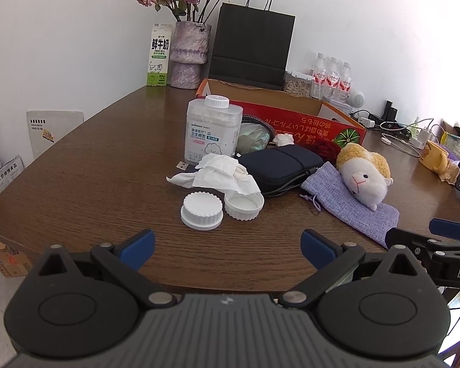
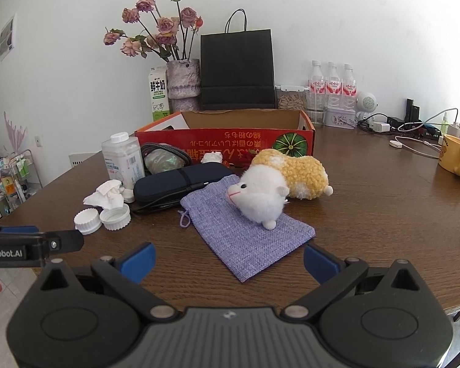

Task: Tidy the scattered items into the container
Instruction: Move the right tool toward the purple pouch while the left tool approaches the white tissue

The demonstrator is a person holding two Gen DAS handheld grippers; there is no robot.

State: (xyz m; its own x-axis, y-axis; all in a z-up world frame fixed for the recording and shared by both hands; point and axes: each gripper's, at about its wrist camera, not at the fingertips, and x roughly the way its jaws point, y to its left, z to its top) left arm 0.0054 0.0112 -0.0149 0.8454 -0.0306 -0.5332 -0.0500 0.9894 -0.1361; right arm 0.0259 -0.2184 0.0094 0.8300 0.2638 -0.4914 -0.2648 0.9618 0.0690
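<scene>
Both tools, left (image 1: 227, 249) and right (image 2: 229, 262), stand wide and empty; the plush (image 2: 270, 185), light, soft, best pinched mid-body, lies on the pouch (image 2: 248, 236) before the box (image 2: 230, 141).

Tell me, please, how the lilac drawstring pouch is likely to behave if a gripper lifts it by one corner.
The lilac drawstring pouch lies flat, so probably floppy and nearly empty. The plush sheep rests on it and would likely tumble off.
</scene>
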